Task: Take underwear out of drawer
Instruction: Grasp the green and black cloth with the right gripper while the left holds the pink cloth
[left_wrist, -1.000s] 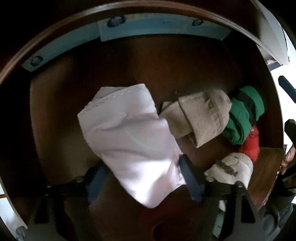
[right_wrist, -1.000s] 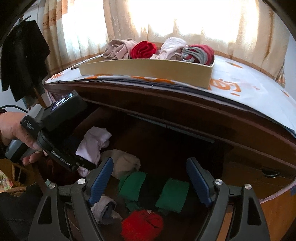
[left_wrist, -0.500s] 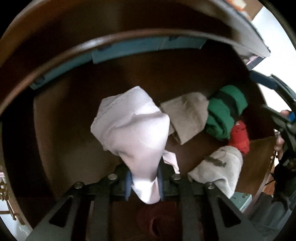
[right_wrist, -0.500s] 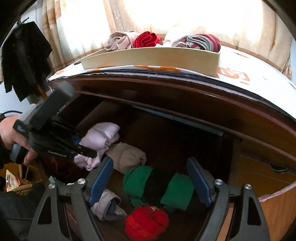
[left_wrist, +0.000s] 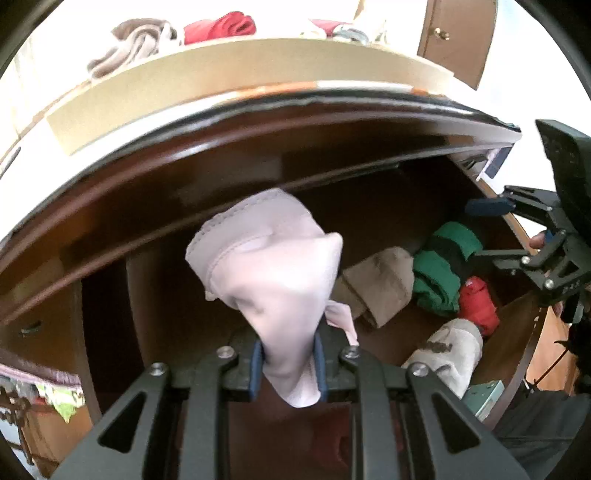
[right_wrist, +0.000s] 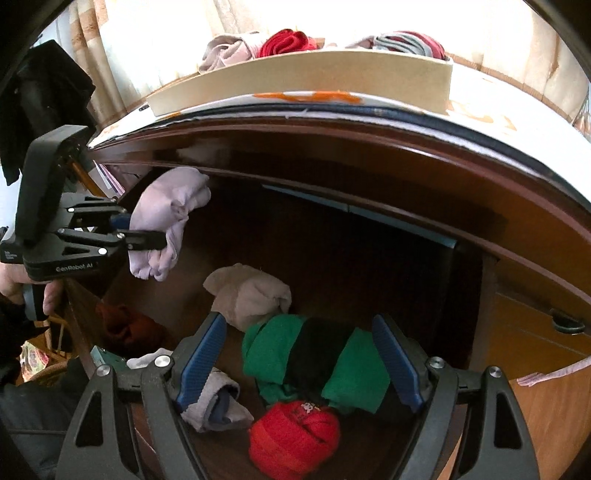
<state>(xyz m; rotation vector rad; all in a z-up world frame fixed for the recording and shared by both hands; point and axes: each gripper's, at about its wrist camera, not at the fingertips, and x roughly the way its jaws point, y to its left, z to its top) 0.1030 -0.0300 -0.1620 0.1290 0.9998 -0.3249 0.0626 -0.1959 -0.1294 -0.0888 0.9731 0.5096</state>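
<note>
L gripper (left_wrist: 287, 363) is clamped tight on a pale pink underwear piece (left_wrist: 273, 266), blue pads pinching its lower end at bottom centre of the left wrist view; the cloth bunches upward from the pinch and, in the right wrist view at mid left, hangs clear above the drawer floor (right_wrist: 207, 302), touching nothing else. So this piece looks lifted but not yet out: it's below the dresser top edge, inside the drawer opening. R gripper (right_wrist: 299, 365) is spread wide w/ nothing between its pads, hovering at bottom centre of its view over the green-and-black folded piece (right_wrist: 314, 362). Left in the drawer: that green one, a beige piece (right_wrist: 251, 295) just behind it, a red rolled piece (right_wrist: 293, 435) in front, a grey-white rolled piece (right_wrist: 214, 406) lower left, and a dark red one (right_wrist: 125, 325) at far left. Up top, a beige tray (right_wrist: 295, 81) on the dresser already holds several rolled items, prob. the drop spot. Judging by that, the job is partway, approx. five pieces to go after this one.
</note>
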